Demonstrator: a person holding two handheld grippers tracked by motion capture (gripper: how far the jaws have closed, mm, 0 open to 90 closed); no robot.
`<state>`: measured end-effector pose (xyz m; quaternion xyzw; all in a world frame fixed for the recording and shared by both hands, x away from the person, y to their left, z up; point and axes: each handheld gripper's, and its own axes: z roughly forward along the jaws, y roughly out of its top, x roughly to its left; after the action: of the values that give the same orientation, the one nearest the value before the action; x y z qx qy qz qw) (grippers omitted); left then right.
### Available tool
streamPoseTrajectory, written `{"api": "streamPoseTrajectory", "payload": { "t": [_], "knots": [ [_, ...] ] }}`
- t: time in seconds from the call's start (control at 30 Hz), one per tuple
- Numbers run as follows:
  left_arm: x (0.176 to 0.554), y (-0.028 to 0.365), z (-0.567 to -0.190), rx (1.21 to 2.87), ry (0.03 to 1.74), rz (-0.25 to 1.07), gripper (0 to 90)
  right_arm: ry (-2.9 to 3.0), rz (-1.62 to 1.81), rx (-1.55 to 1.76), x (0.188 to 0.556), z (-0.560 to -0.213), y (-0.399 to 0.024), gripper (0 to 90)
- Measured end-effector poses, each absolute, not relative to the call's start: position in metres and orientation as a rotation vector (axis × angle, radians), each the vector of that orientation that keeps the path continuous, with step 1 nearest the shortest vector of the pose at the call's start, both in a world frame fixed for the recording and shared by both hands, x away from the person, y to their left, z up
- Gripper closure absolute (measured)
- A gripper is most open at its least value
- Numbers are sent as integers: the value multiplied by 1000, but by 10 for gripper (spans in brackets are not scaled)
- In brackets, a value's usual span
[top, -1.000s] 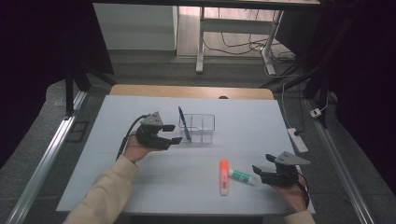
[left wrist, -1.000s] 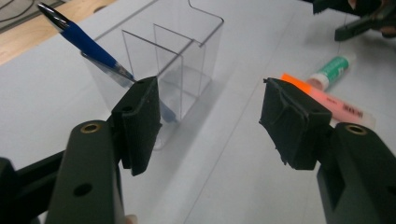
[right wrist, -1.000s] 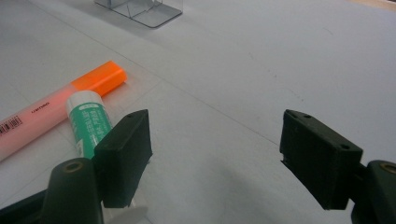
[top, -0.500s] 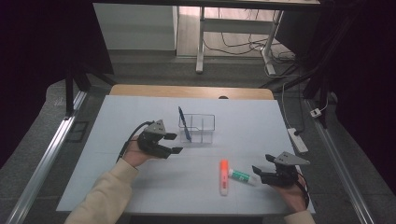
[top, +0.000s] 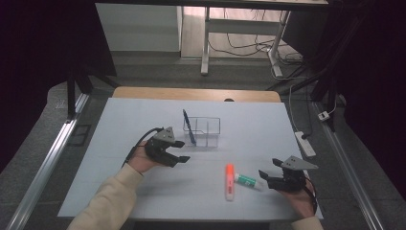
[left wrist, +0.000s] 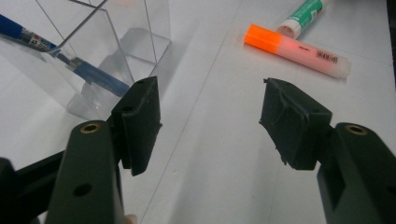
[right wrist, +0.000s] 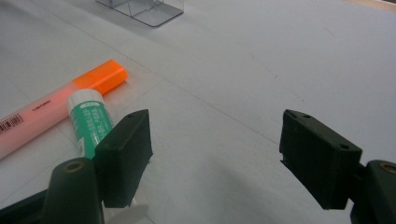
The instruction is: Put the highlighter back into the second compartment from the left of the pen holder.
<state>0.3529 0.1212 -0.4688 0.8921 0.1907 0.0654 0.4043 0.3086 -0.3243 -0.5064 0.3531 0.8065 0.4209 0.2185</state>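
On a pale tabletop point(top: 143, 191), a person works with a pair of black tongs in each hand. The left tongs point(top: 178, 151) hang just above the surface with jaws spread wide and nothing between them, just in front of a clear plastic organizer point(top: 207, 130). A blue pen point(top: 188, 127) stands tilted in the organizer's left compartment, its tip at the bottom and its upper end leaning out over the rim. In the left gripper view the pen point(left wrist: 70, 63) shows through the transparent wall, just beyond the left jaw.

Near the front right of the tabletop, the right tongs point(top: 266, 177) also stand wide and hold nothing. Just beside them lies a green-and-white glue stick point(top: 249, 180), its far end touching or nearly touching an orange highlighter point(top: 230, 181) that lies pointing away from the person. In the right gripper view the glue stick point(right wrist: 89, 122) lies by the left jaw, against the highlighter point(right wrist: 60, 100), neither one between the jaws.
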Motion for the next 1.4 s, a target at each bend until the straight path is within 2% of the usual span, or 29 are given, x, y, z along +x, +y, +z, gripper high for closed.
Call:
{"api": "streamPoseTrajectory", "payload": {
  "t": [0.93,1.4],
  "knots": [
    [343,91,-475,2338,373,136,365,2233,1169,968,308,-505,-323,249],
    [322,105,-484,2349,413,140,364,2264,1187,940,303,-497,-314,264]
  ]
}}
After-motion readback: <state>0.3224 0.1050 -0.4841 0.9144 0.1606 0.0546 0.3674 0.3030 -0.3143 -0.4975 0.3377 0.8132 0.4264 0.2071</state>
